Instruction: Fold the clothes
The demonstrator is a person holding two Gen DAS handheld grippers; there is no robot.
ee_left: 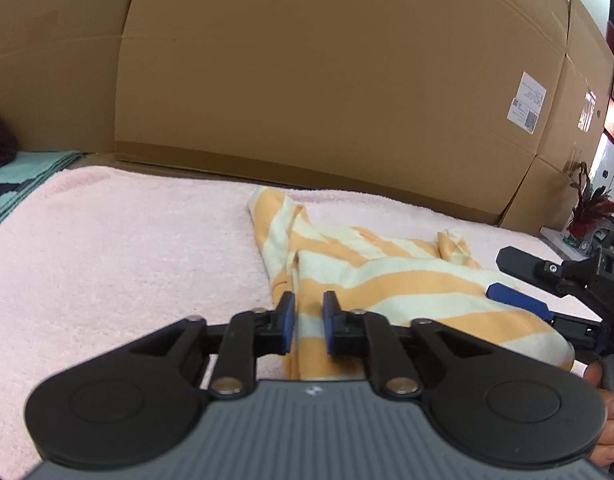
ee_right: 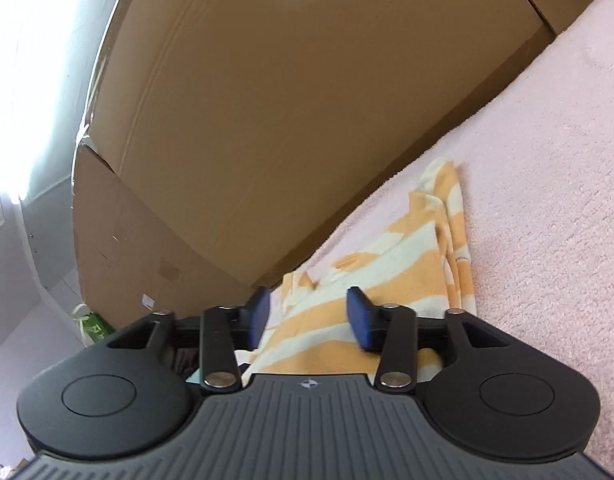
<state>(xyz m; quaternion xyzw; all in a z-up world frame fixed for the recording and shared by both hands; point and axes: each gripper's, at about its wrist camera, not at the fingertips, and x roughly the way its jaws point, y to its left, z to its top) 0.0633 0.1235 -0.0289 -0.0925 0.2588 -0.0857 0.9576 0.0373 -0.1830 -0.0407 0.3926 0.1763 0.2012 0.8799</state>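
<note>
An orange and cream striped garment (ee_left: pixel 387 280) lies crumpled on a pink towel-covered surface (ee_left: pixel 127 240). My left gripper (ee_left: pixel 309 320) hovers over the garment's near left edge. Its blue pads (ee_left: pixel 288 320) stand apart, with striped cloth showing in the gap and not pinched. In the right wrist view the same garment (ee_right: pixel 387 272) runs away from my right gripper (ee_right: pixel 309 316), whose fingers (ee_right: pixel 359 316) stand wide apart over its near end. The left wrist view also shows the right gripper (ee_left: pixel 497 274) at the garment's right side, open.
Large cardboard boxes (ee_left: pixel 327 80) wall off the back of the pink surface (ee_right: pixel 547 200). A teal folded cloth (ee_left: pixel 23 176) lies at the far left. A red-leaved plant (ee_left: pixel 591 204) stands at the far right. A person's fingers (ee_left: pixel 611 408) hold the right gripper's handle.
</note>
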